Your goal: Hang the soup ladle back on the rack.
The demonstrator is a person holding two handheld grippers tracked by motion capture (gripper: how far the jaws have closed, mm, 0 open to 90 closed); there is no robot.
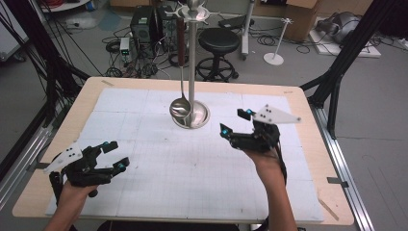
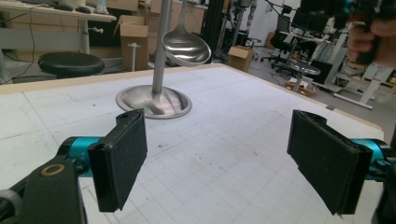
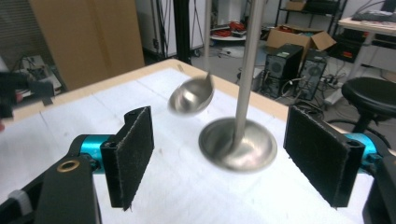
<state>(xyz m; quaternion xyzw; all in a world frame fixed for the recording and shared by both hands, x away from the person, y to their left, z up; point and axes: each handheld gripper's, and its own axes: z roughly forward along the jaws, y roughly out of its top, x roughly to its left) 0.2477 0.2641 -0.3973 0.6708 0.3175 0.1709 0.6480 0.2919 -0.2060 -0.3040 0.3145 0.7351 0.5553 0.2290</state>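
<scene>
So the ladle (image 1: 181, 91) hangs off the hook at the top of the metal stand (image 1: 193, 62), long axis straight up and down, bowl just above the stand's round base near the far middle of the counter (image 1: 144, 144). My right hand-held gripper (image 1: 236, 121) is the nearer one, jaws apart with nothing between them, and the ladle sits ahead and to its left. My left hand-held gripper (image 1: 115, 153) is parked low near the front edge, also apart and empty. White gridded mat on top, messy lab behind: stool, cables, boxes.
</scene>
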